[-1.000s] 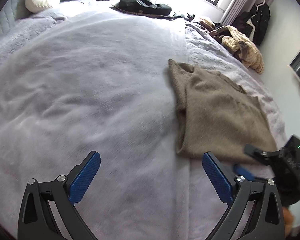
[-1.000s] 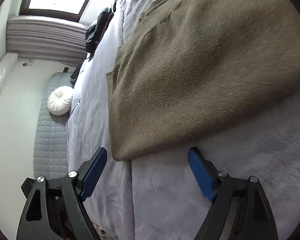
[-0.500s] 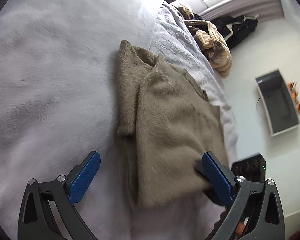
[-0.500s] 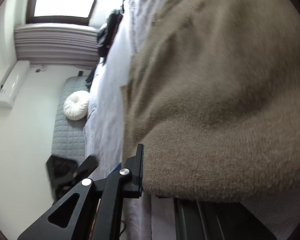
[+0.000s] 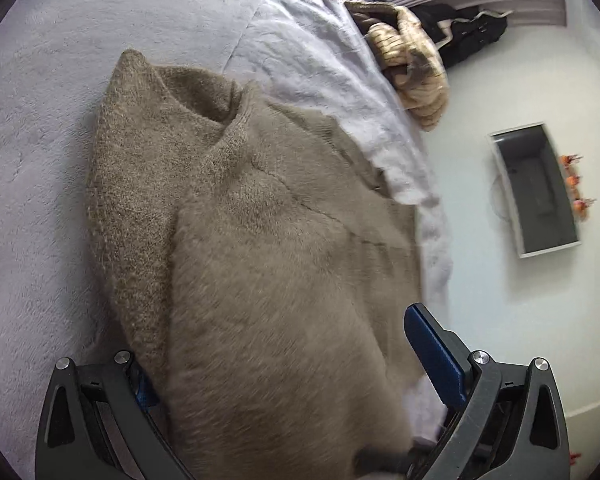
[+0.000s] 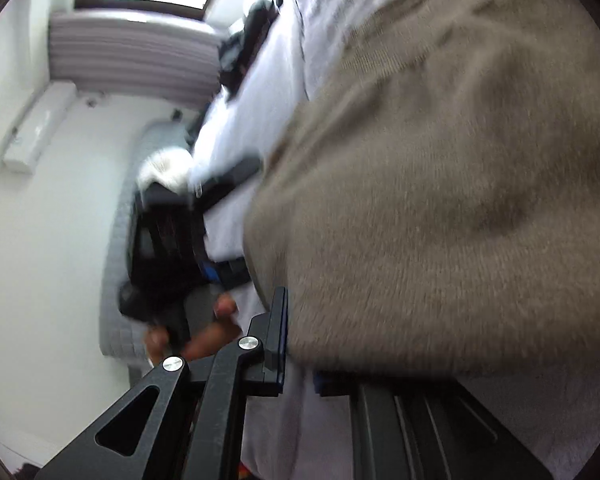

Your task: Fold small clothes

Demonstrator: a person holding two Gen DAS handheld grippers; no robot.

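A brown knit sweater (image 5: 260, 240) lies on the pale bed cover, one side folded over. My left gripper (image 5: 288, 360) is open, its fingers straddling the sweater's near hem; the cloth covers the left pad, and the right blue pad (image 5: 432, 356) shows beside the hem. In the right wrist view the sweater (image 6: 460, 180) fills the frame, blurred. My right gripper (image 6: 300, 360) is shut on the sweater's hem corner. The left gripper's body and the hand holding it (image 6: 168, 264) show beyond it.
The bed cover (image 5: 40, 160) spreads left; its right edge (image 5: 420, 184) drops off beside the sweater. A striped tan garment (image 5: 412, 64) and dark clothes (image 5: 468, 28) lie at the far end. A grey box (image 5: 540, 192) hangs on the wall.
My right gripper closed on the sweater's hem. My left gripper moved forward and right until its open fingers straddle the hem. Both views are blurred by motion.
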